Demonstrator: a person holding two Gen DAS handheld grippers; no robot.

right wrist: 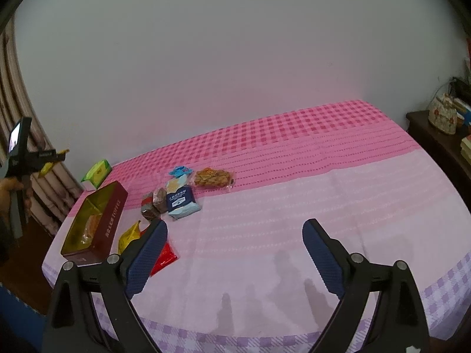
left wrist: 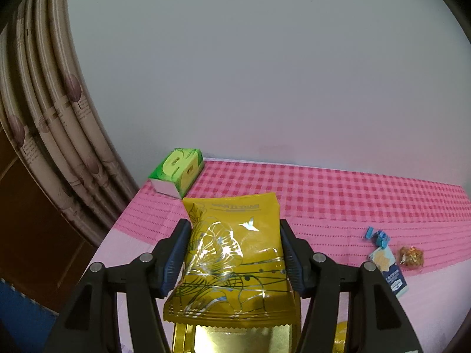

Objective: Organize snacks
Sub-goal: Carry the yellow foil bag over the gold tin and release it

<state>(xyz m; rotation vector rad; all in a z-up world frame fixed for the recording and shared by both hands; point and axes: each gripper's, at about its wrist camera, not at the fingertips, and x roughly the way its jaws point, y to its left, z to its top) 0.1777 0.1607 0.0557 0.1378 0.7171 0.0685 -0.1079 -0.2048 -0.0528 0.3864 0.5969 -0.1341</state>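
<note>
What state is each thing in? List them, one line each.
Left gripper: shut on the yellow packet.
Yellow packet: gripped by both pads, off the table.
Right gripper: open, nothing between its fingers.
Tin: open, no lid on it, a snack inside.
Blue packet: sealed, lying flat on the cloth.
Clear bag: closed, lying flat.
Red packet: lying flat, partly hidden by the right gripper.

We see a plain pale wall (right wrist: 235,44) behind a table under a pink checked cloth (right wrist: 294,135). Patterned beige curtains (left wrist: 50,111) hang at the left, and a dark wooden cabinet (right wrist: 435,138) stands at the right.
</note>
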